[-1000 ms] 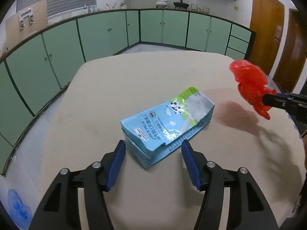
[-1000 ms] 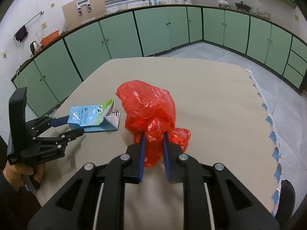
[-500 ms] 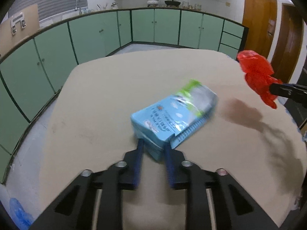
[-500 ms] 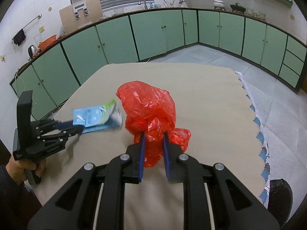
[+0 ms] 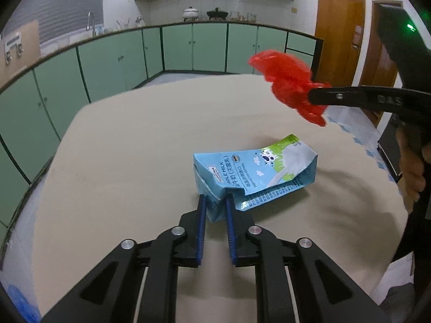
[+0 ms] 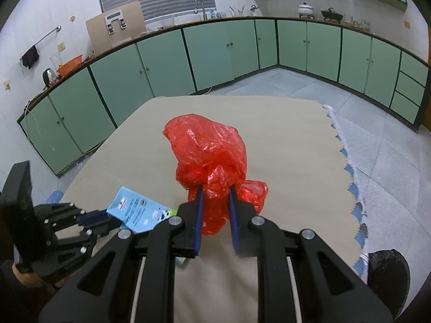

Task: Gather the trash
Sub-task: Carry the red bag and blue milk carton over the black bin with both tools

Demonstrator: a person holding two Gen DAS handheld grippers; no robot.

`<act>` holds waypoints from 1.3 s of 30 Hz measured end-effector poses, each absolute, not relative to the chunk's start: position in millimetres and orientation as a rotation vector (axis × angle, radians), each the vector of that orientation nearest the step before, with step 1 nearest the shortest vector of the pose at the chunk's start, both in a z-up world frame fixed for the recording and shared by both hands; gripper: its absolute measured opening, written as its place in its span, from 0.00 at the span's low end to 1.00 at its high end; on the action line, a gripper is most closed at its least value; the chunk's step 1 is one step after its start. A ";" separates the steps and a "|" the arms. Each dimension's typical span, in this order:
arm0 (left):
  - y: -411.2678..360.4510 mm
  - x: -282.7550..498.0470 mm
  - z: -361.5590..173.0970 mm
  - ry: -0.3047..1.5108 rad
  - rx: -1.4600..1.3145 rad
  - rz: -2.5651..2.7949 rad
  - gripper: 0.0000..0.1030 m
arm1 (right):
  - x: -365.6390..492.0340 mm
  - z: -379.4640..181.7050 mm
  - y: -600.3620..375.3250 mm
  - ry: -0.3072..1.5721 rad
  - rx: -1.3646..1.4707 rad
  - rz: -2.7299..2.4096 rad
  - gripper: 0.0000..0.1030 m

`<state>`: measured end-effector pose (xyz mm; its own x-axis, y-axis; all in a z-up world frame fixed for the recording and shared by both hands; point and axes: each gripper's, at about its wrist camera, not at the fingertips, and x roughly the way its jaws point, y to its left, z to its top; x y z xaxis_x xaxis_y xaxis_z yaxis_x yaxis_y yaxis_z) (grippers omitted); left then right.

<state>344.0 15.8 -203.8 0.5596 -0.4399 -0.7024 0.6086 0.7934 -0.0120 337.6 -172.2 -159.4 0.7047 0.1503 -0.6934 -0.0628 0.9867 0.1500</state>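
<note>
Left claw (image 5: 215,202), wide open around milk carton (image 5: 253,172) a second ago, now closing, pads pinching carton's near end; carton, earlier flat on surface (image 5: 134,148) at centre of left wrist frame, now tipped and shifted toward right of frame; red plastic bag (image 5: 288,86) in right claw (image 6: 215,196) moved from right edge toward upper centre-right of left wrist frame; in right wrist frame, carton slid from left of bag to lower left, partly behind claw body.

carton (image 5: 253,172) over table (image 5: 134,161) (bag (image 5: 288,86) right)
</note>
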 end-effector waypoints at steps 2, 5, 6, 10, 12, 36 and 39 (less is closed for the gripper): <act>11.0 333.0 -196.0 0.745 0.240 -0.630 0.13 | 329.8 -156.3 -177.8 0.774 0.121 0.114 0.16; 4.8 323.9 -187.5 0.733 0.230 -0.634 0.13 | 316.8 -151.4 -186.9 0.769 0.128 0.101 0.16; 2.3 319.4 -183.5 0.730 0.228 -0.633 0.13 | 311.7 -149.4 -190.1 0.767 0.131 0.096 0.16; -5.5 308.9 -173.4 0.717 0.225 -0.638 0.13 | 288.8 -139.2 -204.6 0.749 0.141 0.072 0.16; -9.6 304.9 -167.1 0.707 0.230 -0.642 0.12 | 274.4 -131.4 -216.6 0.733 0.153 0.053 0.16; -150.9 230.0 -116.7 0.594 0.292 -0.869 0.11 | 117.7 -94.0 -370.3 0.633 0.221 -0.232 0.16; -175.8 224.3 -116.6 0.590 0.304 -0.911 0.11 | 99.7 -97.6 -392.6 0.632 0.238 -0.280 0.16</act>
<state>224.3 -175.8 -116.6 0.4705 -0.6494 -0.5974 0.8107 0.5855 0.0020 99.7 -392.6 -97.6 0.7715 -0.1840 -0.6091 0.3276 0.9355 0.1324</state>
